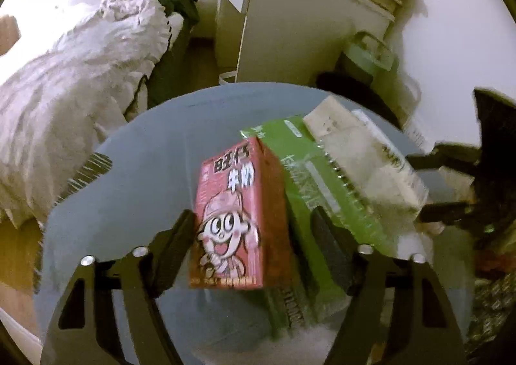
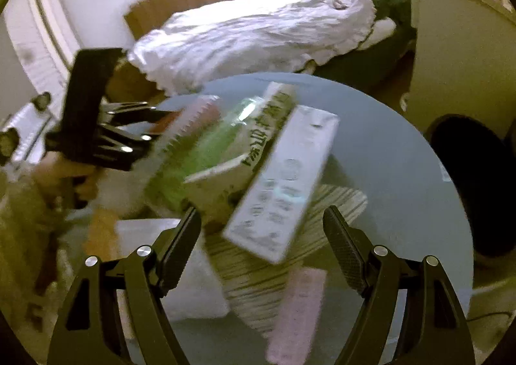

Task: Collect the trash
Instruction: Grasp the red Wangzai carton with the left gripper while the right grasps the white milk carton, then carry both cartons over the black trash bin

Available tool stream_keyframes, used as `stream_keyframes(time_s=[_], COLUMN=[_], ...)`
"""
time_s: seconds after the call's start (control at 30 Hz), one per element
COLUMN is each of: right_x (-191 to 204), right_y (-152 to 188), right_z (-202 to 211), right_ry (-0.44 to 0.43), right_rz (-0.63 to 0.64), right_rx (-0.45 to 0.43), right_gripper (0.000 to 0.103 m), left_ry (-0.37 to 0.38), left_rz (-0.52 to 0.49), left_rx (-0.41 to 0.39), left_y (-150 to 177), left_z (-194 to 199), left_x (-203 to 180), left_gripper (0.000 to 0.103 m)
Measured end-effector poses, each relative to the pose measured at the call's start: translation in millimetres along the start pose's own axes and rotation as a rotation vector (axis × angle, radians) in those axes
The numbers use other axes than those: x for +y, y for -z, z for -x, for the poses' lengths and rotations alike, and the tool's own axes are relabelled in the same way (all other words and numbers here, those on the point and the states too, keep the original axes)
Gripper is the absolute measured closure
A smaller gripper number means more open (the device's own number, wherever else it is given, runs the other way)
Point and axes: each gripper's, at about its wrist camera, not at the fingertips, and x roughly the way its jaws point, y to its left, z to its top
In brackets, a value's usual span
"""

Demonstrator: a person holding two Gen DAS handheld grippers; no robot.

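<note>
**Red carton between the left gripper's fingers on the round desk**

Now the left gripper point(image 1: 254, 236) brackets a red milk carton point(image 1: 232, 220), its fingers spread on either side; the left finger lies against the carton's edge, while the right finger sits clear of it, so no firm pinch shows. The carton stands upright on the grey round desk point(image 1: 145, 155), printed with a grinning cartoon child in a cap and bold characters above. Just beside the carton, on its right, lies a green plastic package point(image 1: 322, 184) with a serrated seal, and against that, farther from the carton, a pale beige box point(image 1: 364, 152).

Seen from the right wrist, the right gripper point(image 2: 261, 229) is spread wide and holds nothing. Beyond its tips a white rectangular box point(image 2: 283, 184) with small printed icons lies tilted, resting across the green package point(image 2: 200, 155) and a striped cloth or mat point(image 2: 258, 265). A pink item point(image 2: 296, 313) lies nearer the camera than the white box; blur hides what it is. Left of the white box, the other gripper point(image 2: 96, 126) is dark and blurred.
</note>
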Motion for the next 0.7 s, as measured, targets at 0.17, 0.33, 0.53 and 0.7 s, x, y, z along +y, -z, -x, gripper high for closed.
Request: stream_keyframes(time_s=[0.17, 0.33, 0.53, 0.7], right_x=[-8, -33, -59, -72], right_y=[7, 13, 18, 13], right_z=[-1, 18, 62, 90], right_ry=[-0.006, -0.08, -0.217, -0.272], right_rz=[-0.018, -0.099, -0.188, -0.208], right_rx=[-0.036, -0.079, -0.199, -0.28], right_gripper=[0.052, 0.056, 0.058, 0.059], left_ry=[-0.037, -0.051, -0.077, -0.046], left_rz=[0.047, 0.083, 0.178, 0.187], left_rx=[-0.016, -0.089, -0.256, -0.346], left_y=[9, 14, 10, -2], left_z=[4, 28, 80, 106], left_x=[-4, -14, -28, -60], left_gripper=[0.05, 0.05, 0.05, 0.05])
